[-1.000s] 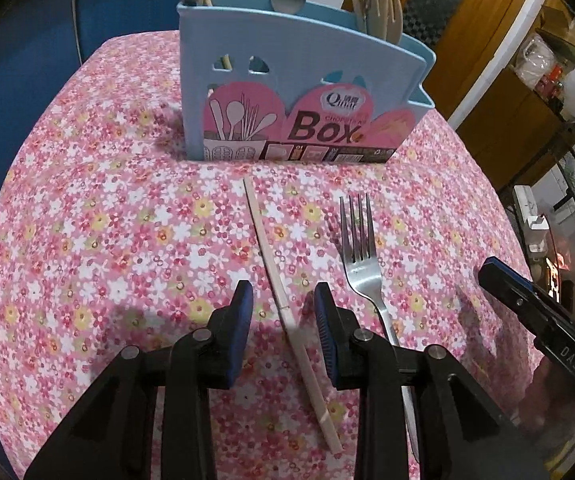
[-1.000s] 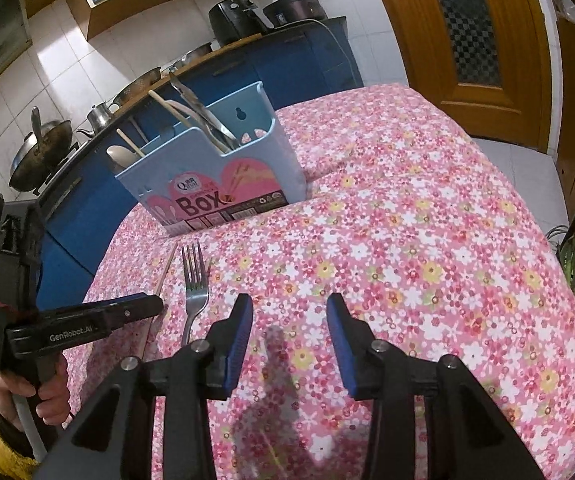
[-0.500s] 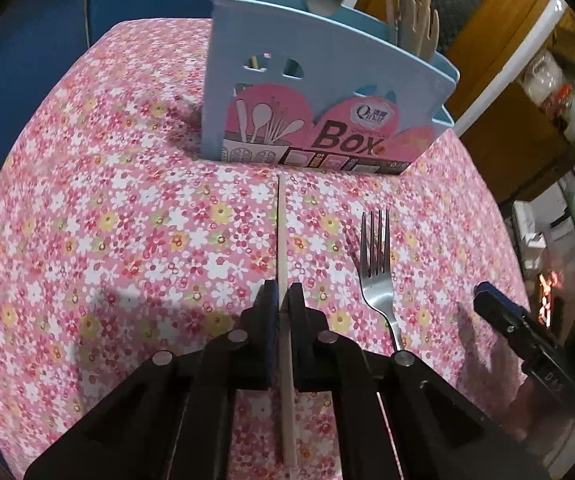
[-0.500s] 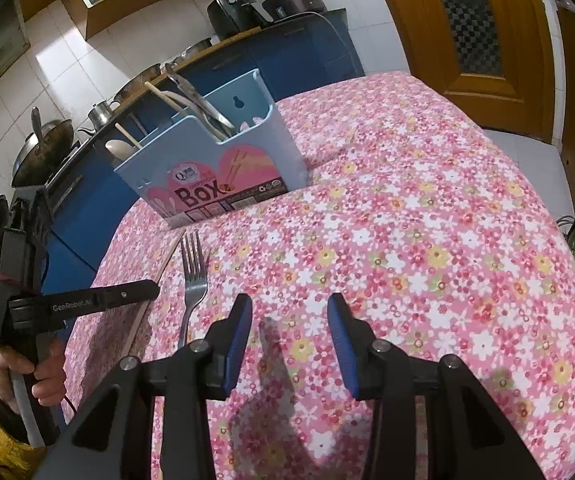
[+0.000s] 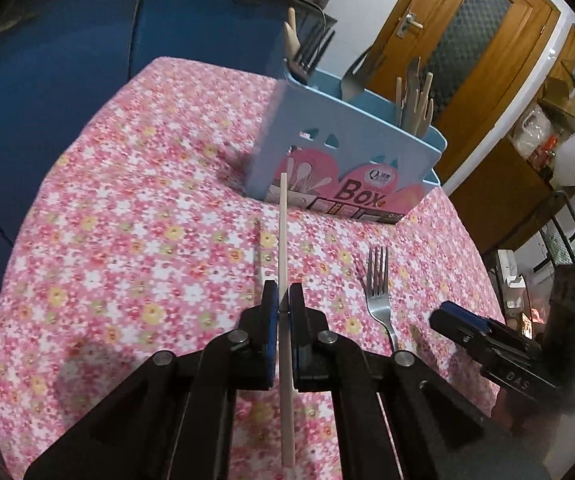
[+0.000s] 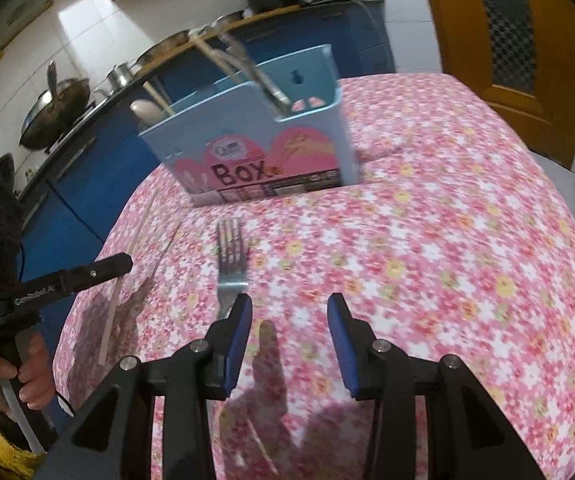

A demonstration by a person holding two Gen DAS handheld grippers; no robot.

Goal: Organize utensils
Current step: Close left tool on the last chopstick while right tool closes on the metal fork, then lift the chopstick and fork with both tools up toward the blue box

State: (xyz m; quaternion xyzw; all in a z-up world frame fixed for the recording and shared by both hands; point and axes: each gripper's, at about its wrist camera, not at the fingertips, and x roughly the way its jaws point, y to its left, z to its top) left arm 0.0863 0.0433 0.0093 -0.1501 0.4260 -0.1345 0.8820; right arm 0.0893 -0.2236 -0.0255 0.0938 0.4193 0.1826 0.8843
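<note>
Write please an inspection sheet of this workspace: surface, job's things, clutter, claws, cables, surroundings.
Surface: floral tablecloth.
Job's things: chopstick clamped in left claw, off the cloth; fork lying flat; blue utensil box holding utensils.
Clutter: nothing seen.
Claws: left shut on chopstick; right claw open, empty, beside the fork handle.
Cables: thin wire by the hand.
Surroundings: blue cabinets, pans, wooden door.

Behind the left gripper (image 5: 283, 300) the chopstick (image 5: 283, 248) runs off the picture's bottom edge. Ahead of both grippers, the utensil box (image 6: 255, 148) hides its utensils' lower ends, blurred in the right view. The right gripper (image 6: 289, 308) covers the fork's (image 6: 230, 256) handle.
</note>
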